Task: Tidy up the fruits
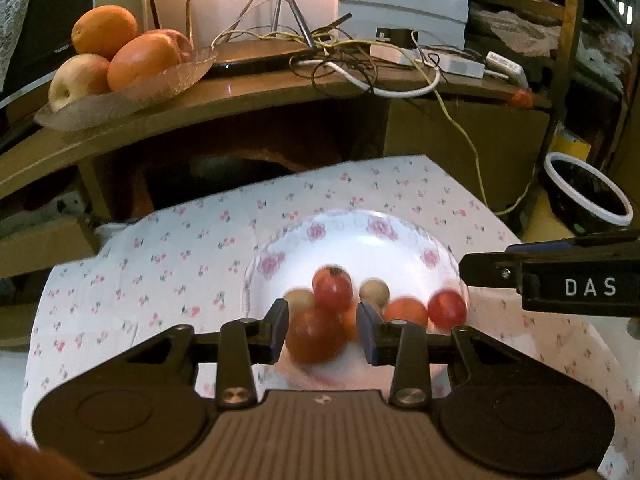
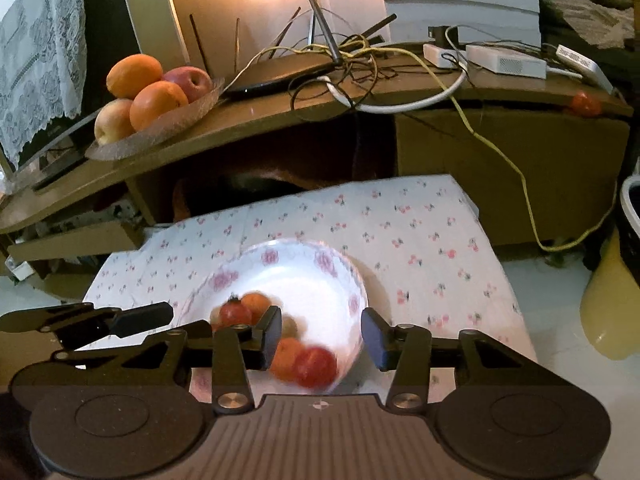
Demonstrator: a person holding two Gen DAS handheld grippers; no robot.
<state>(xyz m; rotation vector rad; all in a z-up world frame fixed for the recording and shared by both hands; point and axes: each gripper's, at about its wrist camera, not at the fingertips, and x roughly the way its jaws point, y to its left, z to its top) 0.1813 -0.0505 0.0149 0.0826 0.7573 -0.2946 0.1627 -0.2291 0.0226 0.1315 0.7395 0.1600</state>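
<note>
small fruits (image 1: 340, 312) lie together in a bowl (image 1: 360, 236) on a cloth (image 1: 160, 264). behind it, on a worktop (image 1: 260, 92), a dish of larger fruits (image 1: 120, 52) sits left of tangled cables (image 1: 344, 56).

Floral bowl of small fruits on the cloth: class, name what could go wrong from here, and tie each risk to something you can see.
1. The small fruits are heaped loosely in the floral bowl; a nudge from the left tool could send them rolling out.
2. The right tool hangs over the bowl's near rim, so it might tip the bowl.
3. The glass dish of oranges and apples overhangs the shelf edge and could slip if bumped.
</note>
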